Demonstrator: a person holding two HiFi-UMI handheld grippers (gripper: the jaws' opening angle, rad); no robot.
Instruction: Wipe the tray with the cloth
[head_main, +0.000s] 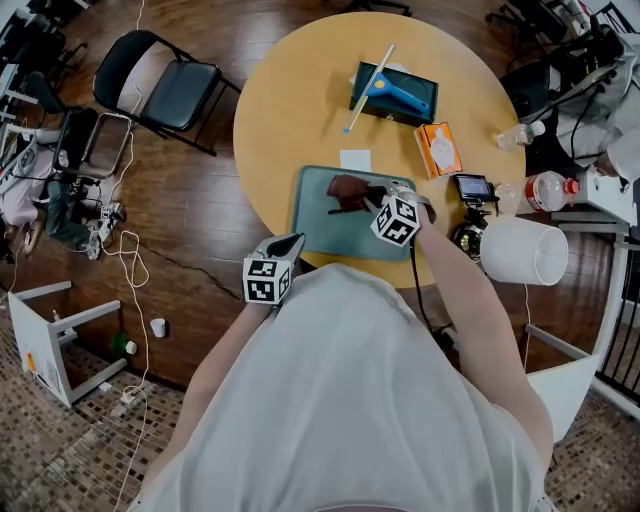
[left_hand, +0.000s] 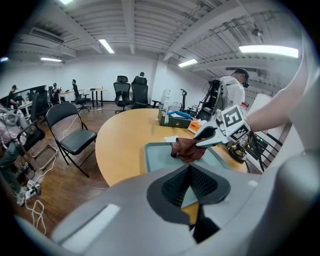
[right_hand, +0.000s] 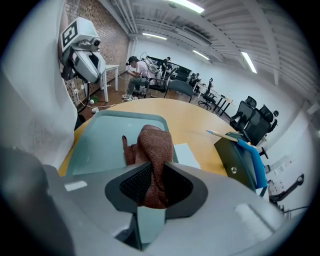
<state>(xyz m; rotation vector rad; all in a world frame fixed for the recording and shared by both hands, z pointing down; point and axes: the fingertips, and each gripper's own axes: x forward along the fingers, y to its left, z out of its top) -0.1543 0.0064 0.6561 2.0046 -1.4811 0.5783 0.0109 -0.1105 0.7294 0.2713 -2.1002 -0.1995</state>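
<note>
Between the jaws of the right gripper (right_hand: 151, 182) the brown cloth (right_hand: 155, 145) is pinched, and its bunched end appears to rest just ahead of them on the floor of the teal tray (right_hand: 97, 142). The left gripper (left_hand: 190, 172) is held at the near edge of the round table (left_hand: 125, 140), its jaws pressed together on nothing, with the tray just ahead and untouched by it. Taking up the cloth and bringing it to the tray are judged done, and the wiping is judged barely begun. No stain or streak can be made out, so the share covered cannot be told. The floor beyond the cloth is taken as left to wipe.
</note>
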